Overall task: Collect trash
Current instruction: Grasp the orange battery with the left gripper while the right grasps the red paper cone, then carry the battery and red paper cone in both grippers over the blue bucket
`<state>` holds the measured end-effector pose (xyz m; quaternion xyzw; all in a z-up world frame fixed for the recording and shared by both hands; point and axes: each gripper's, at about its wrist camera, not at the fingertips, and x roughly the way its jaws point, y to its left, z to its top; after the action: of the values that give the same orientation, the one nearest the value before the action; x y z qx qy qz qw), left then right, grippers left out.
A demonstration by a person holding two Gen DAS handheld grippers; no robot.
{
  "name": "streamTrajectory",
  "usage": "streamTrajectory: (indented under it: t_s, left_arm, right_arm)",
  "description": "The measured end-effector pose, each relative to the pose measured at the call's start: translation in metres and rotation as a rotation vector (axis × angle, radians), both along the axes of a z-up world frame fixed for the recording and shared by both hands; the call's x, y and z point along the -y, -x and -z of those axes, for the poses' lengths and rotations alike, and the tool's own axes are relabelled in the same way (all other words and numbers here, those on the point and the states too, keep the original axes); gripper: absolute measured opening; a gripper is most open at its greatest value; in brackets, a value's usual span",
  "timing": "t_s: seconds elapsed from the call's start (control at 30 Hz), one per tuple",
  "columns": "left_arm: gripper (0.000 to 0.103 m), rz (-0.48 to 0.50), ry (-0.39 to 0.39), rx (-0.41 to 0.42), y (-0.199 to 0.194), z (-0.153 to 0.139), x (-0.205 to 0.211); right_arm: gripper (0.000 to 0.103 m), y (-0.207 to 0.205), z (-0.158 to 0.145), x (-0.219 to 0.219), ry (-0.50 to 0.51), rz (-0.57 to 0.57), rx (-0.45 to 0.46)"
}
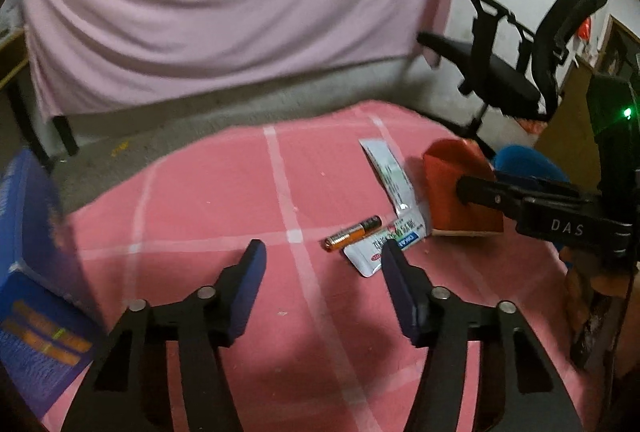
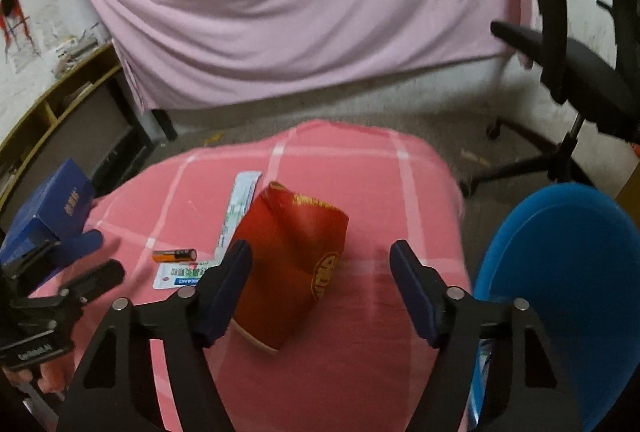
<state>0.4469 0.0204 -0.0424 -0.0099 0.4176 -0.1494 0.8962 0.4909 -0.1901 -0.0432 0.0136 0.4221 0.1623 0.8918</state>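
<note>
A pink checked cloth (image 1: 224, 192) covers the table. On it lie an orange and black battery (image 1: 353, 233), a white and green torn wrapper (image 1: 394, 208) and a red paper box with gold print (image 2: 294, 264). My left gripper (image 1: 322, 258) is open and empty, just near the battery and wrapper. My right gripper (image 2: 320, 260) is open with the red box (image 1: 460, 188) between its fingers, not gripped. The battery (image 2: 174, 254) and wrapper (image 2: 236, 212) lie left of the box. A blue bin (image 2: 560, 296) stands off the table's right edge.
A blue carton (image 1: 28, 272) sits at the table's left edge, and it also shows in the right wrist view (image 2: 52, 216). A black office chair (image 1: 532, 48) stands at the back right. A pink sheet (image 2: 304, 4) hangs behind. A low wooden shelf (image 2: 60, 104) is at the left.
</note>
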Motion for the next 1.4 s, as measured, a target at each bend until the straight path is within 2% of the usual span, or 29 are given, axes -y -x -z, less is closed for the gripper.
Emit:
streamTrajectory:
  t_s: [0.27, 0.33, 0.4, 0.43, 0.6, 0.67, 0.73, 0.87, 1.0, 1.17, 1.4]
  left_arm:
    - [0.037, 0.072, -0.04, -0.053, -0.017, 0.005, 0.006]
    - [0.035, 0.087, -0.043, -0.06, -0.023, 0.008, 0.009]
    - [0.034, 0.095, -0.045, -0.065, -0.028, 0.009, 0.012]
    - [0.034, 0.1, -0.043, -0.069, -0.029, 0.01, 0.011]
    - [0.031, 0.136, -0.027, -0.102, -0.037, 0.012, 0.012]
    - [0.021, 0.137, -0.025, -0.108, -0.038, 0.011, 0.012]
    - [0.016, 0.141, -0.022, -0.121, -0.037, 0.011, 0.012]
    - [0.007, 0.14, -0.017, -0.151, -0.038, 0.008, 0.015]
    - [0.007, 0.112, -0.012, -0.167, -0.036, 0.005, 0.013]
    - [0.007, 0.051, 0.036, -0.157, -0.029, 0.004, 0.009]
    - [0.007, -0.042, 0.094, -0.045, -0.01, -0.018, 0.011]
  right_arm:
    - [0.05, -0.002, 0.004, -0.002, -0.064, -0.045, -0.054]
    - [0.04, 0.0, 0.004, -0.002, -0.076, -0.057, -0.055]
    - [0.035, 0.0, 0.002, -0.003, -0.083, -0.065, -0.053]
    - [0.029, 0.0, 0.002, -0.004, -0.085, -0.069, -0.051]
    - [0.027, 0.001, 0.0, -0.006, -0.094, -0.074, -0.042]
    - [0.026, 0.001, -0.001, -0.004, -0.107, -0.07, -0.04]
    - [0.025, 0.001, -0.003, -0.002, -0.115, -0.063, -0.035]
    - [0.015, 0.006, -0.008, 0.002, -0.119, -0.056, -0.014]
    - [0.014, 0.009, -0.012, 0.004, -0.114, -0.057, 0.007]
    - [0.014, 0.016, -0.014, 0.007, -0.13, -0.063, 0.037]
    - [0.014, 0.028, -0.029, 0.018, -0.177, -0.068, 0.135]
